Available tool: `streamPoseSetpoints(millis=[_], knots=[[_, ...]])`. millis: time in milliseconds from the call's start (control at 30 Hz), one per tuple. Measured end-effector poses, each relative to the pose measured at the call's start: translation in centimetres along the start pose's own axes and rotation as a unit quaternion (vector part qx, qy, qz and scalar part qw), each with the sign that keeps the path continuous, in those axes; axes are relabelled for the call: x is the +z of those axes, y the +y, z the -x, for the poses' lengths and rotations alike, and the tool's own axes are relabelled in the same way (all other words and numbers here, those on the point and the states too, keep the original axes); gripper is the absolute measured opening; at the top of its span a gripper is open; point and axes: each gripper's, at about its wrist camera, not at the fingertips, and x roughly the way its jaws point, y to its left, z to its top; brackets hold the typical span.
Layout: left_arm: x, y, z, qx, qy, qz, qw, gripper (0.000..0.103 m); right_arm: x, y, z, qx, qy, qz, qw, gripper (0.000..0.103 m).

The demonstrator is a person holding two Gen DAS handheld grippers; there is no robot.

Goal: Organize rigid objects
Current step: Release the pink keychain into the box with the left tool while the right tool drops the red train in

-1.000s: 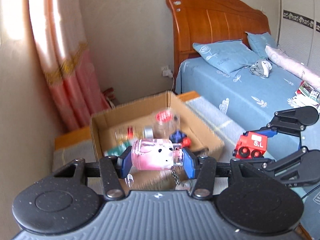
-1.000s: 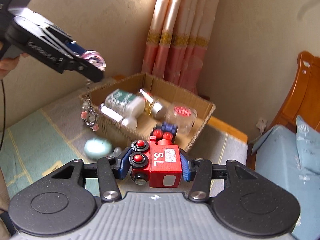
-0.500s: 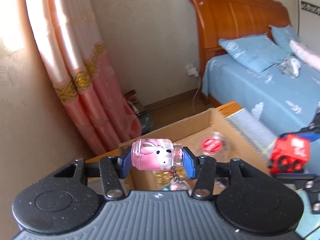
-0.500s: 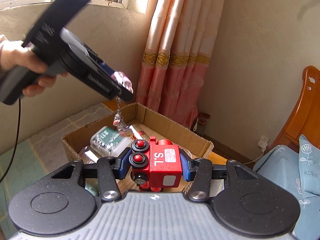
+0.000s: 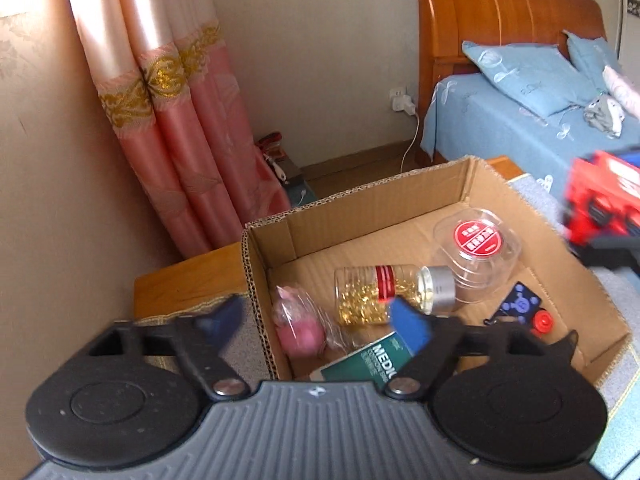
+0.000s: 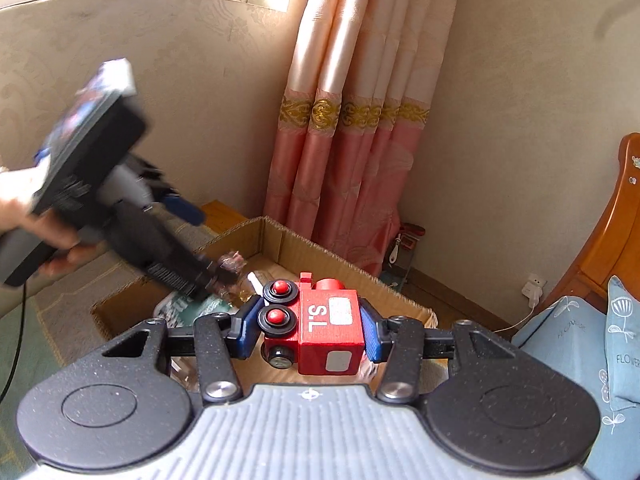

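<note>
The left gripper (image 5: pixel 316 322) fills the bottom of the left wrist view, its blue-padded jaws opening with nothing pressed between the pads; below the gap, blurred, the pink keychain bottle (image 5: pixel 300 330) lies in the near left corner of the cardboard box (image 5: pixel 360 210), free of the pads; whether it has come to rest I cannot tell; the box sits at the centre of that frame, its open top facing up; inside it a clear bottle of gold beads (image 5: pixel 394 294) with a silver cap lies on its side at the middle, a clear round tub with a red label (image 5: pixel 478 246) lies beyond it toward the right wall, a dark green box printed MEDIC (image 5: pixel 370 362) shows at the near edge, and a small dark blue toy with a red knob (image 5: pixel 524 310) lies at the right; the right gripper (image 6: pixel 310 326) stands at the lower centre of the right wrist view, its jaws clamped on a red toy train engine (image 6: pixel 330 330) marked S.L, held above the near edge of the box; in that view a hand (image 6: pixel 24 216) at the left edge holds the other tool, blurred, slanting down into the box; pink curtains (image 6: pixel 348 160) hang behind
</note>
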Motion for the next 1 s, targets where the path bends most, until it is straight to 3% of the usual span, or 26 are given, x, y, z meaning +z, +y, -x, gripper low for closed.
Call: streamPoseSetpoints(millis=[267, 733, 800, 867, 933, 1000], knots=[[-2.5, -0.1, 3.1, 0.002, -0.014, 0.021, 0.9997, 0.094, 2.5, -2.4, -3.9, 0.001, 0.014, -0.029, 0.999, 0.054], [-3.1, 0.2, 4.9, -0.016, -0.040, 0.051, 0.9978, 0.094, 2.6, -5.9, -11.4, -0.014, 0.102, -0.095, 0.990, 0.054], [-3.1, 0.2, 5.0, -0.013, -0.039, 0.049, 0.9980, 0.094, 2.4, -6.1, -11.8, -0.018, 0.105, -0.103, 0.989, 0.060], [-3.2, 0.2, 4.9, -0.011, -0.036, 0.049, 0.9981, 0.094, 2.2, -6.0, -11.7, -0.022, 0.108, -0.106, 0.988, 0.085], [-3.3, 0.1, 5.0, -0.013, -0.036, 0.047, 0.9981, 0.094, 2.0, -5.8, -11.1, -0.027, 0.098, -0.097, 0.990, 0.098], [-3.5, -0.1, 5.2, -0.013, -0.035, 0.047, 0.9982, 0.094, 2.0, -5.4, -10.3, -0.029, 0.093, -0.091, 0.991, 0.102]])
